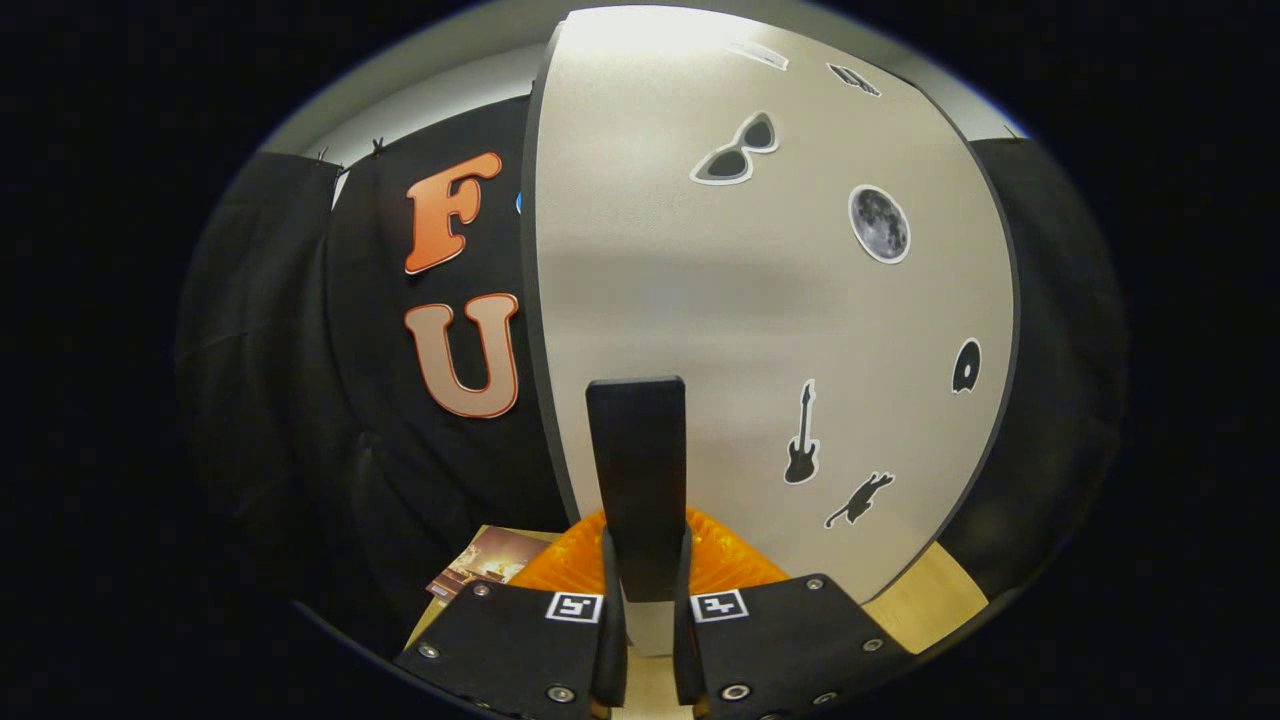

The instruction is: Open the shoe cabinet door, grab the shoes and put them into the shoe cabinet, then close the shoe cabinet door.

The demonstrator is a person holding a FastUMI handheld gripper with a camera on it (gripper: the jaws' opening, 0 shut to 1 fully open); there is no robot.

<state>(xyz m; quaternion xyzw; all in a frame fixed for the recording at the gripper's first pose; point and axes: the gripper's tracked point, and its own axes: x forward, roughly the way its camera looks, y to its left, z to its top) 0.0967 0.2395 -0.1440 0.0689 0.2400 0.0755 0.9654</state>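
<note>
- Tool (641, 640): both fingers are clamped on the dark upright handle (637, 470), which stands between them and rises just beyond their tips.
- Shoe cabinet door (760, 300): a pale grey panel with a dark edge — it stands directly ahead of the tool, the handle mounted on its face.
- Stickers on the door, right of the handle: sunglasses (735, 152), moon (879, 223), guitar (801, 435).
- Desk (925, 600): a light wooden surface shows below the door, near right.
- An orange item (735, 560) sits just behind the fingers — cannot tell what it is.
</note>
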